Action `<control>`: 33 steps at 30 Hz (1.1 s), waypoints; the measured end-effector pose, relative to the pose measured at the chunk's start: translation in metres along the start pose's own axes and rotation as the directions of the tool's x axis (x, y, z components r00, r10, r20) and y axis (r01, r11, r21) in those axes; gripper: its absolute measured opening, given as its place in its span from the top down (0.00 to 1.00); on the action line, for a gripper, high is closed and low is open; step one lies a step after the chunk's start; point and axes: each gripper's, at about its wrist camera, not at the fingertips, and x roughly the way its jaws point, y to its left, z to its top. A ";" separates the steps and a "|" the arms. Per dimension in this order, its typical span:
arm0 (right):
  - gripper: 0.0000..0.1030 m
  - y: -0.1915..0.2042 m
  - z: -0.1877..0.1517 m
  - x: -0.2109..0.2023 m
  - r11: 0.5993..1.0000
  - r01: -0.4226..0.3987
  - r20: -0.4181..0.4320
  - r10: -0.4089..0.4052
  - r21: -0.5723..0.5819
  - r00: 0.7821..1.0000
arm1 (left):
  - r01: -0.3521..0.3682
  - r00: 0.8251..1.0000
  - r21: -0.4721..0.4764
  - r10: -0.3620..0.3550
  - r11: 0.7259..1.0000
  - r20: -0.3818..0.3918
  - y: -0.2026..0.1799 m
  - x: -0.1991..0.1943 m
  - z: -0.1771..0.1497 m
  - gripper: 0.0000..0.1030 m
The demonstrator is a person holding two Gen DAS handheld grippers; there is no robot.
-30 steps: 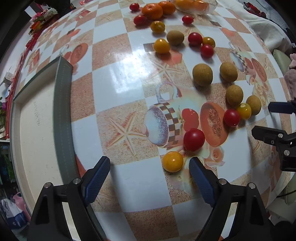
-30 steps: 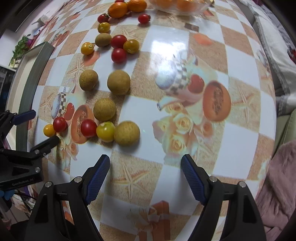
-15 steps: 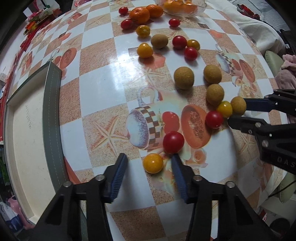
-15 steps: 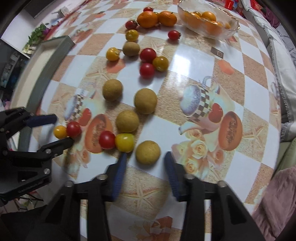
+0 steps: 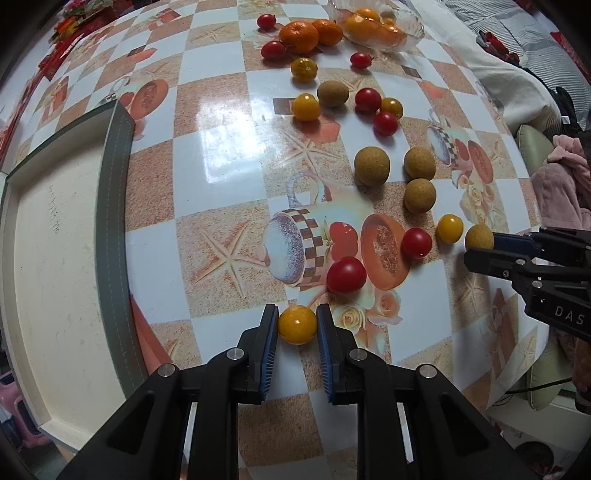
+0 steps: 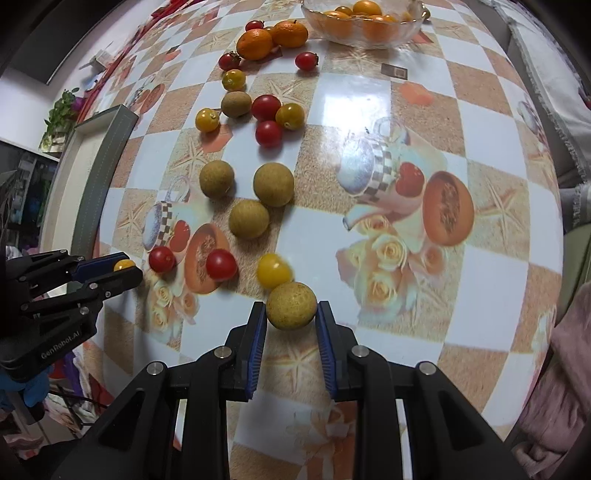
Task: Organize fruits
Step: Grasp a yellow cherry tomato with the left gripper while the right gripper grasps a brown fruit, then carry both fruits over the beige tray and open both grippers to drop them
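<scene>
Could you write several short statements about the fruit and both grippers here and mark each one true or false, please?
1. The left gripper is closed on a yellow cherry tomato. True.
2. The right gripper holds a red tomato. False: it grips a tan-brown round fruit.
3. The glass bowl holds orange fruit. True.
4. The grey-rimmed tray is full of fruit. False: no fruit shows in the visible part.
5. Two mandarins lie beside the bowl. True.
</scene>
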 end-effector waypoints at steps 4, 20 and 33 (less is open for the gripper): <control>0.72 0.006 -0.006 -0.013 1.000 -0.006 -0.001 0.006 0.005 1.000 | 0.011 1.000 -0.008 -0.010 1.000 0.016 0.003 -0.013 0.000 0.78; 0.72 0.058 0.014 -0.032 0.997 -0.024 0.006 0.025 -0.071 1.000 | 0.016 0.995 -0.108 -0.005 0.994 0.101 0.087 -0.069 -0.031 0.78; 0.71 0.175 0.045 -0.014 0.957 -0.103 -0.034 0.097 -0.271 0.995 | -0.057 0.990 -0.285 0.091 0.957 0.110 0.181 -0.080 -0.070 0.78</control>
